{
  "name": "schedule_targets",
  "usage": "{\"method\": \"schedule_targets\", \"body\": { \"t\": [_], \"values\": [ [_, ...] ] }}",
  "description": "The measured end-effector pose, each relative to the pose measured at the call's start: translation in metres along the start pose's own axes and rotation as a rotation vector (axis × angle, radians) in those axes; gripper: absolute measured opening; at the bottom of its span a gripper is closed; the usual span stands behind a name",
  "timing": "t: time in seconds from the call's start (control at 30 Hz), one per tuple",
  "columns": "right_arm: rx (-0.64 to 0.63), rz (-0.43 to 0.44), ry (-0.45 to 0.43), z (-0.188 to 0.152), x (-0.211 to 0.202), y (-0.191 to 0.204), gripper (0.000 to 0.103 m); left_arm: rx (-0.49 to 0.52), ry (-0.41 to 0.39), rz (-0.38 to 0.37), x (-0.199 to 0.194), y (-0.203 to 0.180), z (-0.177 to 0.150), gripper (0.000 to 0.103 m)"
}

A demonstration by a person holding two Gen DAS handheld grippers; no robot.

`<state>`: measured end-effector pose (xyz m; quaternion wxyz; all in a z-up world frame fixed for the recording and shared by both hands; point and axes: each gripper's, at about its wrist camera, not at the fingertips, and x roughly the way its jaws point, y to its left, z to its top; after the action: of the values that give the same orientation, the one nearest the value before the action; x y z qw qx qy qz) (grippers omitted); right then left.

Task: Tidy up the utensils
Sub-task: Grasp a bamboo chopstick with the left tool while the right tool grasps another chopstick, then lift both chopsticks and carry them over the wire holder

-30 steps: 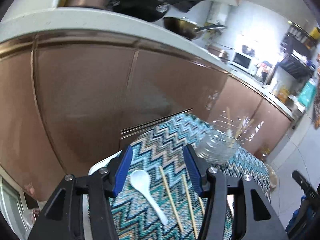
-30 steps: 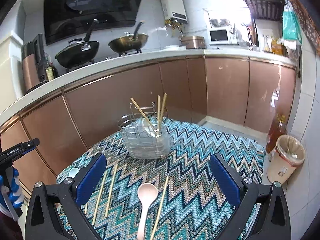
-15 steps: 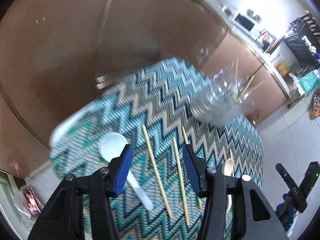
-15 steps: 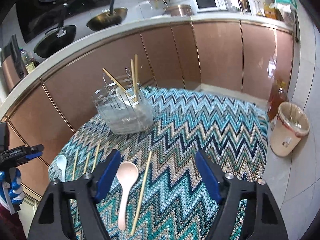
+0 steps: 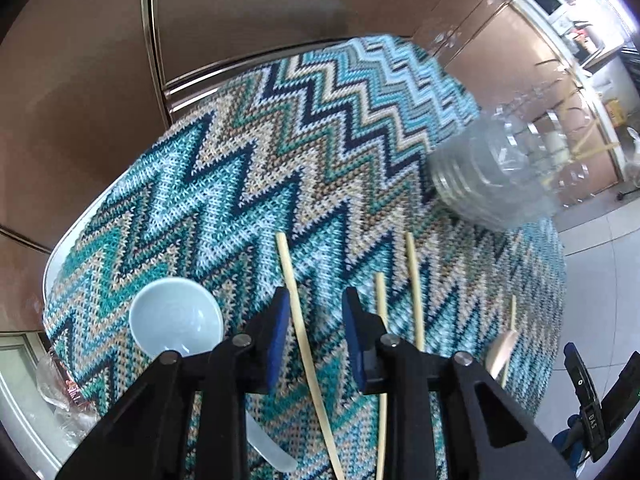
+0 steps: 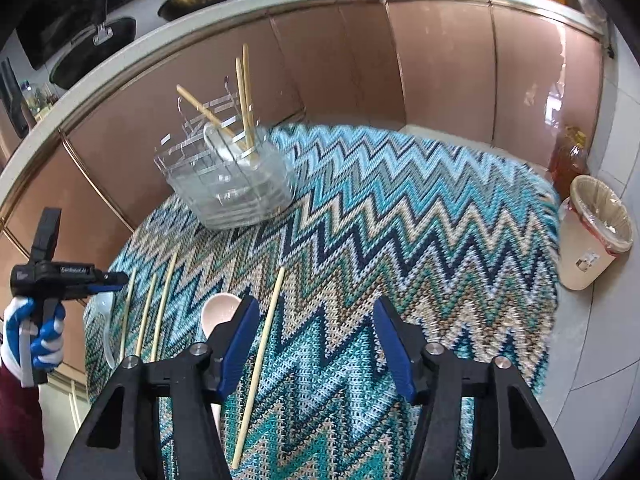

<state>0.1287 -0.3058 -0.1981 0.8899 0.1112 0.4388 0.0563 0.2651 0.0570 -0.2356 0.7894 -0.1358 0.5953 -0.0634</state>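
Left gripper (image 5: 312, 320): we are holding it partly open, its blue pads standing either side of a chopstick (image 5: 304, 332) with a gap on each side; nothing is gripped.
Right gripper (image 6: 312, 340): we are holding it wide open and empty above the cloth; a lone chopstick (image 6: 260, 356) is lying just inside its left finger, at about 9 o'clock from the midpoint.
Task's things: in the left view two more chopsticks (image 5: 414, 292) are lying at 3 o'clock from the gripper and a white spoon (image 5: 176, 322) at 9 o'clock; a pink spoon (image 6: 220, 312) is sitting beside the right gripper's left finger.
Holder (image 6: 228, 184): a clear rack at 11 o'clock in the right view, already carrying a few upright chopsticks.
Surface: a zigzag knitted tablecloth (image 6: 400, 240) over a round table.
Handling: we are judging the chopstick light, stiff, thin and apt to roll or pivot; a hold near mid-length should be keeping it level.
Hidden or unclear: the fingers are covering both spoon handles; the rack is blurring in the left view, so its compartments are not readable.
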Motion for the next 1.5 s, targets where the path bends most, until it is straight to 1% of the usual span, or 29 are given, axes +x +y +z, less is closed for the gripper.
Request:
{"method": "schedule_targets", "body": {
  "t": [0.03, 0.2, 0.37, 0.5, 0.63, 0.73, 0.87, 0.97, 1.13, 1.3, 1.4, 1.5],
  "values": [
    [-0.001, 0.008, 0.015, 0.001, 0.005, 0.0, 0.051, -0.004, 0.008, 0.004, 0.003, 0.001, 0.002, 0.023],
    [-0.023, 0.051, 0.131, 0.013, 0.035, 0.002, 0.033, -0.013, 0.044, 0.031, 0.017, 0.003, 0.008, 0.019],
    [-0.039, 0.085, 0.235, 0.026, 0.066, 0.004, 0.022, -0.016, 0.059, 0.039, 0.022, 0.003, 0.012, 0.016],
    [-0.063, 0.089, 0.314, 0.036, 0.09, 0.01, 0.014, -0.028, 0.076, 0.04, 0.025, 0.004, 0.016, 0.013],
    [-0.082, 0.085, 0.362, 0.044, 0.104, 0.016, 0.013, -0.039, 0.091, 0.035, 0.027, 0.005, 0.019, 0.011],
    [-0.116, 0.067, 0.396, 0.049, 0.112, 0.024, 0.013, -0.041, 0.097, 0.033, 0.028, 0.005, 0.02, 0.01],
    [-0.144, 0.024, 0.457, 0.048, 0.127, 0.03, 0.013, -0.036, 0.1, 0.039, 0.028, 0.005, 0.02, 0.008],
    [-0.163, 0.004, 0.467, 0.048, 0.128, 0.034, 0.011, -0.047, 0.099, 0.044, 0.028, 0.007, 0.021, 0.006],
    [-0.143, 0.015, 0.453, 0.048, 0.13, 0.038, 0.008, -0.053, 0.092, 0.05, 0.027, 0.007, 0.019, 0.005],
    [-0.13, 0.035, 0.414, 0.045, 0.106, 0.03, 0.006, -0.059, 0.07, 0.041, 0.02, 0.006, 0.013, 0.004],
    [-0.126, 0.05, 0.369, 0.045, 0.085, 0.027, 0.006, -0.057, 0.04, 0.02, 0.008, 0.003, 0.007, 0.004],
    [-0.126, 0.062, 0.319, 0.046, 0.058, 0.019, 0.006, -0.04, -0.001, 0.024, -0.007, 0.0, 0.001, 0.004]
  ]
}}
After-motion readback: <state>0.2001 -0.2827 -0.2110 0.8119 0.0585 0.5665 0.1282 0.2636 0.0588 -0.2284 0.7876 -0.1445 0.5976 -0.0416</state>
